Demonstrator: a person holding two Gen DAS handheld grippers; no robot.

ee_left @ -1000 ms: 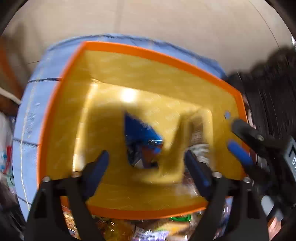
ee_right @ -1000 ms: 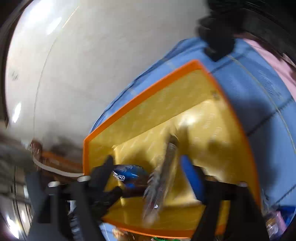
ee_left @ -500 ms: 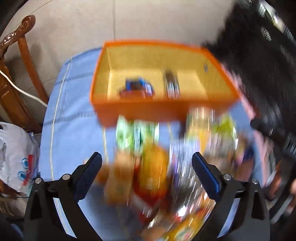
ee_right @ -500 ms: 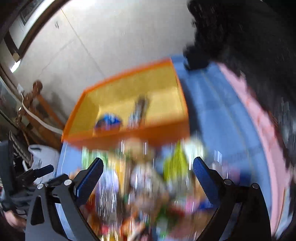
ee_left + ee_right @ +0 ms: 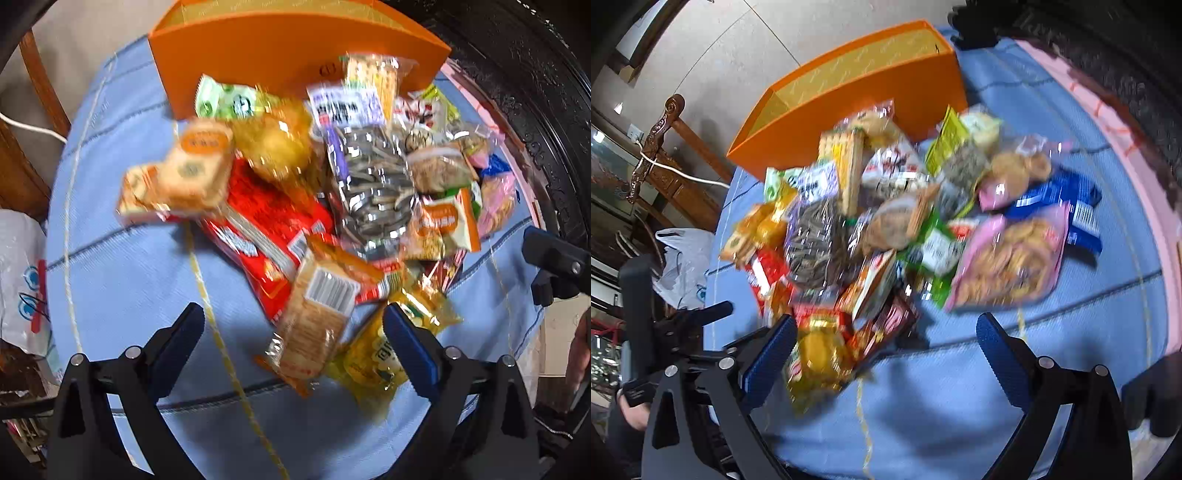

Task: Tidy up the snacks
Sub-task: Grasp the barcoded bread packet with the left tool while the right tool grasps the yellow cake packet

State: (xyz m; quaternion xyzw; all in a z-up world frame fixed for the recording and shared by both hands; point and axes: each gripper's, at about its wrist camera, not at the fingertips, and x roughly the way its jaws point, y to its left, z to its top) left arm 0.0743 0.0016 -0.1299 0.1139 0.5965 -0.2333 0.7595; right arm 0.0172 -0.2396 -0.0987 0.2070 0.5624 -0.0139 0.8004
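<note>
Left hand-held gripper (image 5: 293, 334): jaws wide, nothing pinched; a biscuit pack with a barcode (image 5: 314, 321) lies between the fingers, a yellow packet (image 5: 373, 362) by the right finger
Right hand-held gripper (image 5: 886, 345): spread wide too, empty; a yellow-and-red packet (image 5: 818, 354) sits by its left finger
Snack pile (image 5: 332, 192): heaped on the blue-clothed worktop (image 5: 122, 266); red bag (image 5: 269, 225), clear bag of sunflower seeds (image 5: 373, 184), pink cookie bag (image 5: 1008, 254), dark blue packet (image 5: 1067, 206) at the right edge
Orange box (image 5: 849, 110): behind the pile, front wall touching the farthest packets, yellow lining; contents hidden
Around: wooden chair (image 5: 661, 147) and white plastic bag (image 5: 683, 258) to the left, black mass on the right
</note>
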